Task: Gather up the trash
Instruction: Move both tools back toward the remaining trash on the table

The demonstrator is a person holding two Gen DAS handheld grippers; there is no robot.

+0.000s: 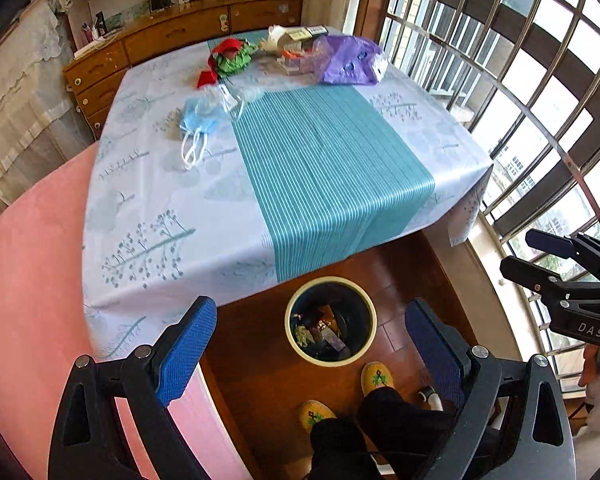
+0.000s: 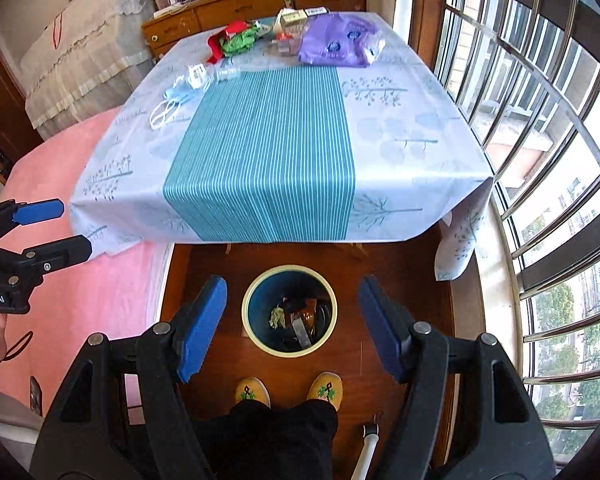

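Barred windows [image 2: 540, 120] flank the desk [image 2: 400, 152], where trash lies at the far end: purple bag [image 2: 336, 46], blue mask [image 1: 198, 114], red-green wrapper [image 1: 230, 58]. Both left tongs [image 1: 312, 344] and right tongs [image 2: 292, 320] gape wide and empty above the floor bin [image 2: 252, 332].

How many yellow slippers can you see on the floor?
2. One yellow knitted slipper is on the dark wooden floor below the round cream-rimmed trash bin, left side; the other yellow knitted slipper sits beside it, right. Black trouser legs cover their heels.
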